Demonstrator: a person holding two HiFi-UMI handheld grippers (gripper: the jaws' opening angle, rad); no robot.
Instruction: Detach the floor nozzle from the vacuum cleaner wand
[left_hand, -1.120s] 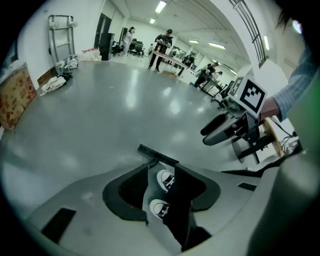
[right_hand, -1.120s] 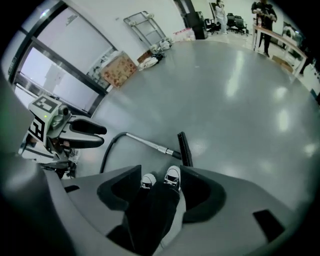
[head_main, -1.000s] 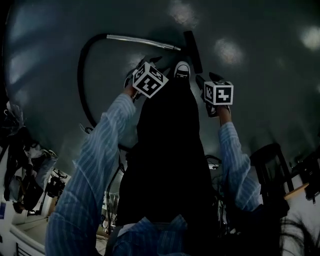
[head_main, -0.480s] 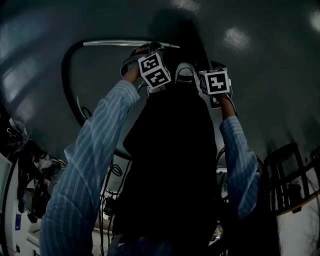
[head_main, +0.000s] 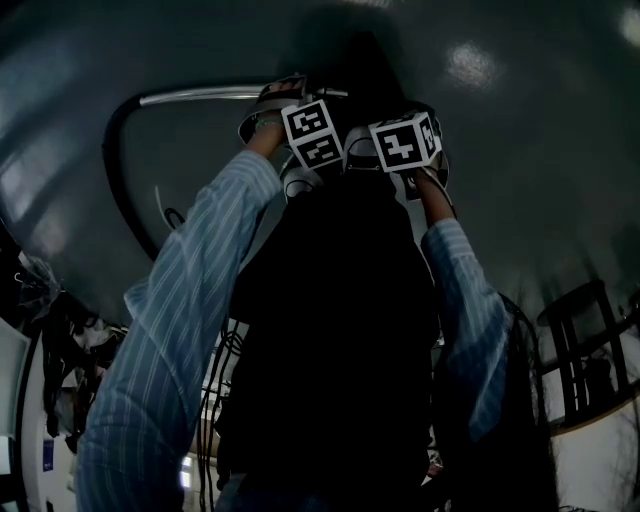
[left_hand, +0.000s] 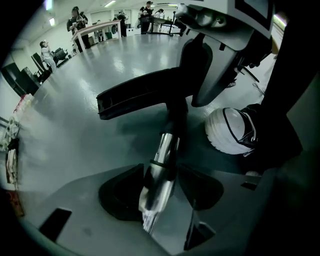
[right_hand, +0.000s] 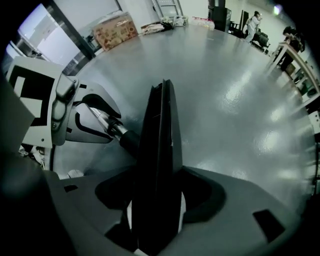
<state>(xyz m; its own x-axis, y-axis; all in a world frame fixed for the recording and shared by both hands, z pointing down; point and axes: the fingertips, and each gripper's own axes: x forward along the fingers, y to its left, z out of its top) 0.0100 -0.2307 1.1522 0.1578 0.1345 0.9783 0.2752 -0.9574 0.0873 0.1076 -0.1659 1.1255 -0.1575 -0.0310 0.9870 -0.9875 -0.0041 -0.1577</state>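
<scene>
The silver wand (left_hand: 161, 172) lies on the grey floor and runs between the jaws of my left gripper (left_hand: 160, 192), with a gap on each side. Its far end joins the black floor nozzle (left_hand: 142, 95). My right gripper (right_hand: 157, 200) points straight down and straddles the black floor nozzle (right_hand: 159, 145), jaws wide, not pressing on it. In the head view, the left gripper (head_main: 295, 100) and right gripper (head_main: 412, 118) sit close together over the joint, and the wand (head_main: 195, 95) leads left to the black hose (head_main: 112, 170).
A white shoe (left_hand: 231, 131) stands just right of the wand, near the joint. The hose curves round the person's left side. People, tables and chairs (left_hand: 95, 27) stand far across the room. Boxes (right_hand: 115, 29) sit by the far wall.
Both grippers have come down onto the vacuum and drawn closer together. The left now has the wand between its jaws, the right has the nozzle.
</scene>
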